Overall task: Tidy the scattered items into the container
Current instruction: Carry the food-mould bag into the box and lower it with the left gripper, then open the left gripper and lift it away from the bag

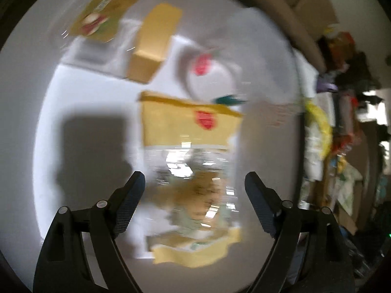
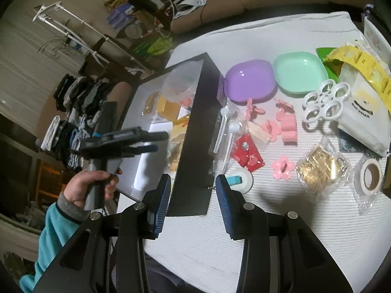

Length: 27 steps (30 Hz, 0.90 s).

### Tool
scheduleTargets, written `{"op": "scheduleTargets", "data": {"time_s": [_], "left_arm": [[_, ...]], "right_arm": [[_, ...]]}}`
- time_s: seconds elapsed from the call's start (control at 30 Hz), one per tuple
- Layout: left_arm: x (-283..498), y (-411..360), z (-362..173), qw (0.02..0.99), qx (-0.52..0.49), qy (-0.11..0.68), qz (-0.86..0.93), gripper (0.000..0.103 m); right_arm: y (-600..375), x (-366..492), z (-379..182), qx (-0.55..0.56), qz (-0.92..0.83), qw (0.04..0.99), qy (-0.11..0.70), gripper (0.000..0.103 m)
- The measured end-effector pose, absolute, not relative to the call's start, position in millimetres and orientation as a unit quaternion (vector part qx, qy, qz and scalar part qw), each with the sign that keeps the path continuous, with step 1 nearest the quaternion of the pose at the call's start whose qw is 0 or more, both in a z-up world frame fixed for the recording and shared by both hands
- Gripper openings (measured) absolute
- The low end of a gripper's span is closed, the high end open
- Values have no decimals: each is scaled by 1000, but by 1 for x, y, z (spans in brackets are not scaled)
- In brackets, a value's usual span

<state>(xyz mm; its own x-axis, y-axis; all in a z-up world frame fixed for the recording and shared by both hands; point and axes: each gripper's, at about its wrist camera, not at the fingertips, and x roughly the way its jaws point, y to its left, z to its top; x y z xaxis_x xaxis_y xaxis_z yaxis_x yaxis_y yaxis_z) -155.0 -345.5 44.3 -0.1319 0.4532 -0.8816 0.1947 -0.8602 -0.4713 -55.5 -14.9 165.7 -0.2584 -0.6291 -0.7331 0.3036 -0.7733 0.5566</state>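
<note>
Scattered items are only partly tidied. Several already lie inside the black container (image 2: pixel 195 131): a yellow box (image 1: pixel 154 44), a flat yellow packet with a sandwich picture (image 1: pixel 102 15), a white lidded cup with a red mark (image 1: pixel 210 78) and a clear bag with a yellow header (image 1: pixel 190 151), which the blurred left view shows on the container's white floor.

Much is still left out on the table (image 2: pixel 268 232) to the right of the container: a purple dish (image 2: pixel 249 80), a mint dish (image 2: pixel 300 72), pink flower-shaped pieces (image 2: pixel 283 167), a white ring holder (image 2: pixel 322 102), red sachets (image 2: pixel 248 152), a bag of gold bits (image 2: pixel 317 171), a tape roll (image 2: pixel 370 175) and a white pouch (image 2: pixel 364 114). By my reckoning, well under half is done.

Over the container's interior the left gripper (image 1: pixel 195 183) hangs with jaws apart and empty, the clear bag below and between them but not pressed. At the container's near corner the right gripper (image 2: pixel 193 188) stands partly open, gripping nothing, its fingers either side of the wall's end.
</note>
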Motion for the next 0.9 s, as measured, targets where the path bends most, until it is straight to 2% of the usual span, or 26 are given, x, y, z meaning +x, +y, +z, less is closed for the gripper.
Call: {"op": "scheduleTargets", "data": {"time_s": [0.13,0.3,0.5,0.57,0.6,0.67,0.8,0.87,0.9], "left_arm": [[-160,-337,18,108,-671,-269,682,82],[-164,-327,19,134,-672,-284,671,83],[-152,-330,41,94,-661,-230,708,87],[-134,-337,65,83,-634,-215,738,102],[-123,-341,77,78,-619,-207,754,103],[-99,-346,102,70,-590,-184,783,103],[-53,-341,141,28,-542,-102,834,103],[-29,-338,154,8,-525,-77,848,103],[-19,-339,159,-2,-519,-69,852,103]], "right_arm": [[-17,-55,167,529,-781,300,-143,41],[-20,-55,163,531,-778,304,-141,42],[-36,-46,166,526,-788,302,-108,44],[-48,-41,172,517,-796,303,-81,48],[-55,-38,174,511,-801,305,-70,52],[-72,-31,179,496,-806,317,-55,75],[-100,-14,187,471,-817,331,-28,84],[-114,-3,189,450,-832,324,0,97],[-118,-1,189,441,-839,320,7,101]]}}
